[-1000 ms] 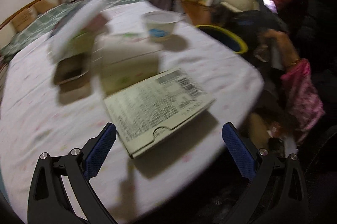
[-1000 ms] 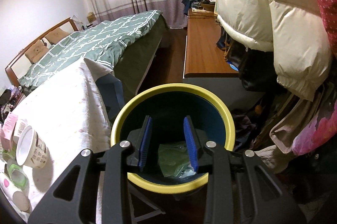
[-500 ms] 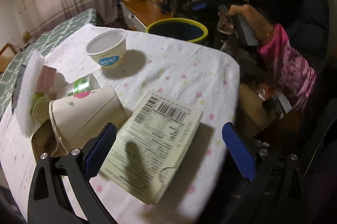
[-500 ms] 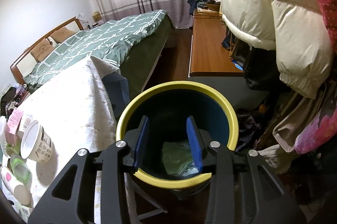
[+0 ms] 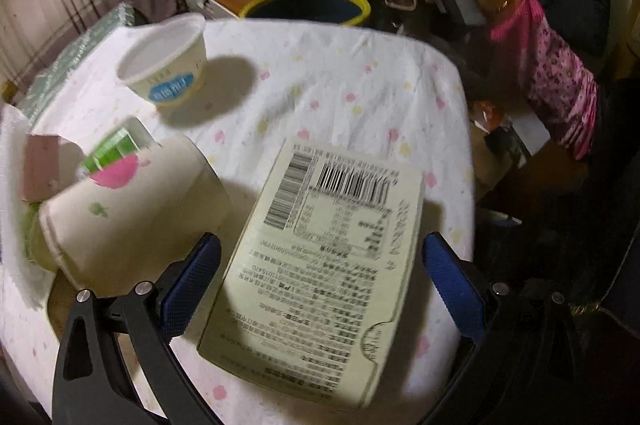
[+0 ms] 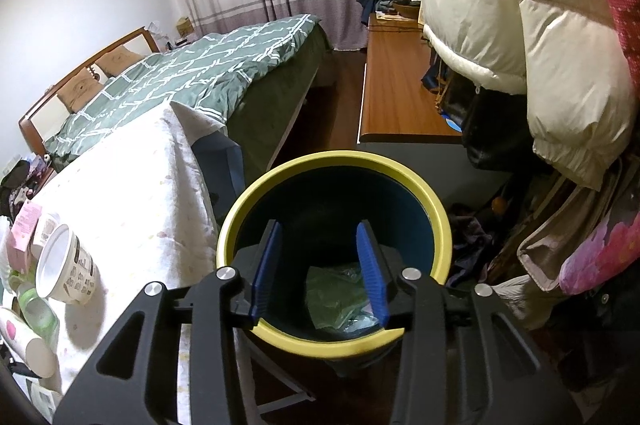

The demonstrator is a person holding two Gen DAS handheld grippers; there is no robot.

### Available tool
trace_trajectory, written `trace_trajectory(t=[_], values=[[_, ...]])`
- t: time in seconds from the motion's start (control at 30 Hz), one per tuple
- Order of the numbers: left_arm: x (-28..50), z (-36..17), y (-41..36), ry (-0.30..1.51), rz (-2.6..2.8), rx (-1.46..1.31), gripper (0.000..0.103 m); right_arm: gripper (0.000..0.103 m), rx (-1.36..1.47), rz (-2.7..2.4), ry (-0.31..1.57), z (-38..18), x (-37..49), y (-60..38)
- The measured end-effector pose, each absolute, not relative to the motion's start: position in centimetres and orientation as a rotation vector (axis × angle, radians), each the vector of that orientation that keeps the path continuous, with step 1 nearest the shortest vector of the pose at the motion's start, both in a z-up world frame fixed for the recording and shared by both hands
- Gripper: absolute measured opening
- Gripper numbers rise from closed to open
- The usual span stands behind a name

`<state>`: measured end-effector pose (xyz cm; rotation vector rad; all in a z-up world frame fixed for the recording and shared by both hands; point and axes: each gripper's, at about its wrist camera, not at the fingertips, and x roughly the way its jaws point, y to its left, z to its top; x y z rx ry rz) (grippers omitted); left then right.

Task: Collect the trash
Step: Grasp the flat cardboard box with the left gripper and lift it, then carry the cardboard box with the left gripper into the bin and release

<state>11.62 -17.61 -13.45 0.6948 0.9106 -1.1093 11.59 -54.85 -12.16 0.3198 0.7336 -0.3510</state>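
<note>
A flat cream carton with a barcode (image 5: 332, 249) lies on the white dotted tablecloth (image 5: 340, 73). My left gripper (image 5: 320, 261) is open, its blue pads either side of the carton, just above it. A paper cup on its side (image 5: 132, 209) lies left of it. A white bowl-shaped cup (image 5: 164, 61) stands farther back. My right gripper (image 6: 320, 265) is open and empty above the yellow-rimmed dark bin (image 6: 336, 343), which holds a green bag (image 6: 336, 297). The bin also shows beyond the table in the left wrist view (image 5: 306, 3).
More cups and small packs (image 6: 36, 277) crowd the table's left. A bed with a green quilt (image 6: 192, 77), a wooden bench (image 6: 396, 97) and hanging puffy coats (image 6: 500, 9) surround the bin. The person's pink-sleeved arm (image 5: 552, 73) reaches over the table's far right.
My left gripper has swung and dropped closer, so the carton now lies between its pads. My right gripper's jaws have opened wider over the bin.
</note>
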Motion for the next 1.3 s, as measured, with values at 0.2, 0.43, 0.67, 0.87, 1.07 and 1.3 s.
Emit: trace_trajectory(t=[0.2,0.43,0.67,0.87,1.07,1.3], values=[[11.3,-14.2,-17.9,0.943,-1.139,0.696,0.085,0.039,0.319,-0.345,0.739,-12.3,11.3,-55.2],[12.1,-13.6,-18.0,0.991,-1.063,0.569,0.074,0.039,0.325,-0.33,0.743,-12.6,10.8,-55.0],[12.7,-11.6,-19.5,0.97,-0.962,0.446,0.074,0.039,0.358,-0.326,0.689,-11.7,8.4,-55.5],[14.2,-9.0,-22.6,0.95,-0.915,0.334,0.074,0.039,0.349,-0.371,0.628,-10.2,4.8,-56.2],[17.4,-6.8,-29.0,0.908,-0.903,0.302,0.074,0.039,0.337,-0.424,0.593,-9.4,2.2,-57.3],[22.0,-7.2,-39.7,0.914,-0.92,0.31,0.074,0.039,0.354,-0.453,0.578,-9.6,0.1,-58.6]])
